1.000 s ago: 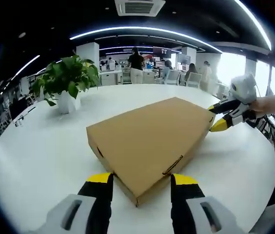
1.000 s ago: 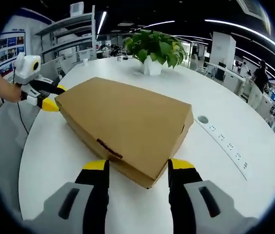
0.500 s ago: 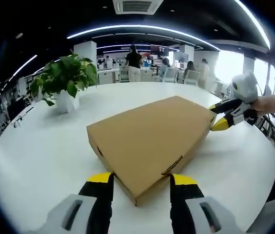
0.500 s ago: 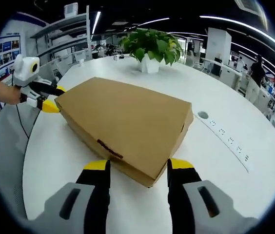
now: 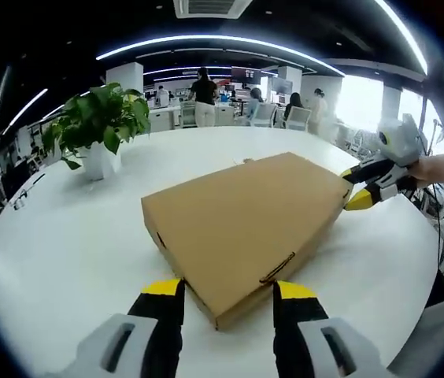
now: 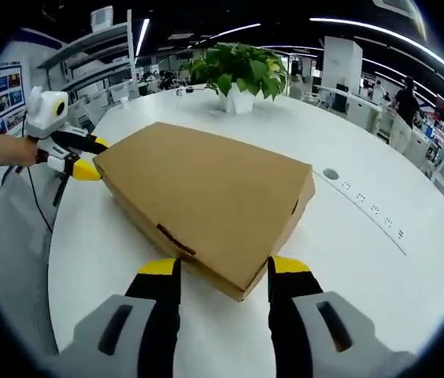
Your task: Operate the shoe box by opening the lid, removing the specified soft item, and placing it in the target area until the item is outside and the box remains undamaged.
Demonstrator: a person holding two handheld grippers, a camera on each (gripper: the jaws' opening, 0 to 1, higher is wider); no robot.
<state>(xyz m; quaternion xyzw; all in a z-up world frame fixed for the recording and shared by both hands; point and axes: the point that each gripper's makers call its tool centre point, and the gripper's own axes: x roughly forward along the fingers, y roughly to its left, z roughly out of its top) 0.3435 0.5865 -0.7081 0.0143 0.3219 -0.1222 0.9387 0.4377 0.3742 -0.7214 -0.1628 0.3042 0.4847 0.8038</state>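
Observation:
A closed brown cardboard shoe box [image 5: 246,216] lies flat on the round white table [image 5: 64,236], its lid down. My left gripper [image 5: 228,290] is open, its yellow-tipped jaws straddling the near corner of the box. At the opposite corner my right gripper [image 5: 361,187] comes in from the right, held by a hand [image 5: 442,169]. In the right gripper view the same box [image 6: 206,197] fills the middle, and my right gripper [image 6: 218,268] stands open around its near corner. The left gripper [image 6: 80,156] sits at the far left corner. The box's contents are hidden.
A potted green plant [image 5: 100,126] stands on the table behind the box, also seen as the plant [image 6: 242,71]. A row of power sockets [image 6: 371,213] and a round grommet [image 6: 330,173] are set in the table [image 6: 364,268]. People [image 5: 204,98] stand far behind.
Both views have shifted slightly with the hands. The box stays shut and in place, with both grippers at the same corners.

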